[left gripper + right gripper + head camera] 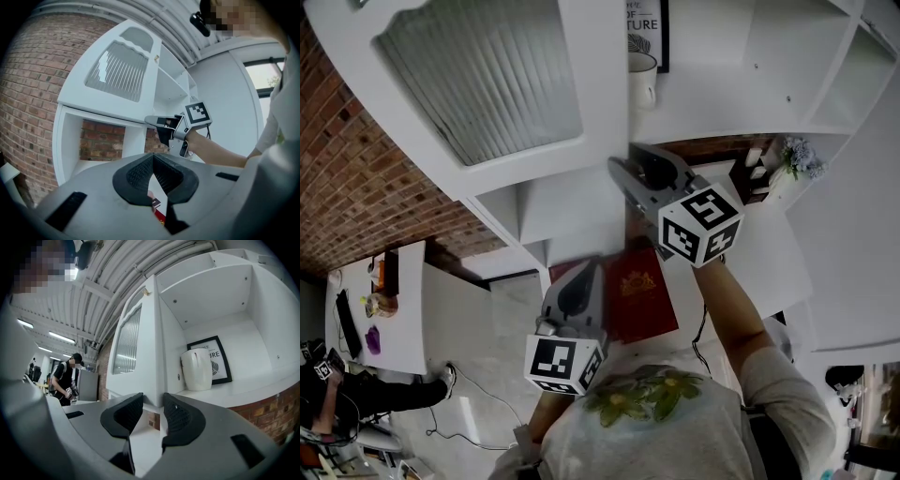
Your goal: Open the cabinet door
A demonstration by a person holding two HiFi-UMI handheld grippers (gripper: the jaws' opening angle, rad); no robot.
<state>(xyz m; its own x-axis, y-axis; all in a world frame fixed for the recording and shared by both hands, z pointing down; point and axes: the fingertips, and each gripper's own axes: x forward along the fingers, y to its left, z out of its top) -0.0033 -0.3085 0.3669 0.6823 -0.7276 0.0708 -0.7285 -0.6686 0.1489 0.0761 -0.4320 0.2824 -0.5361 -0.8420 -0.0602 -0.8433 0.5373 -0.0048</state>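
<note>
The white cabinet door (478,75) with a ribbed glass pane stands swung out from the cabinet. My right gripper (625,165) is at the door's lower free edge. In the right gripper view its two jaws (153,409) sit on either side of that door edge (152,380), closed on it. The left gripper view shows the same door (119,70) with the right gripper (153,121) at its bottom corner. My left gripper (584,270) hangs lower and nearer my body, away from the door. Its pads (140,171) meet at the tips with nothing between them.
Inside the open compartment stand a white mug (197,369) and a framed print (215,359) on a white shelf (243,390). A red book (639,291) lies below the grippers. Brick wall (356,178) is to the left. A person (65,376) stands far off.
</note>
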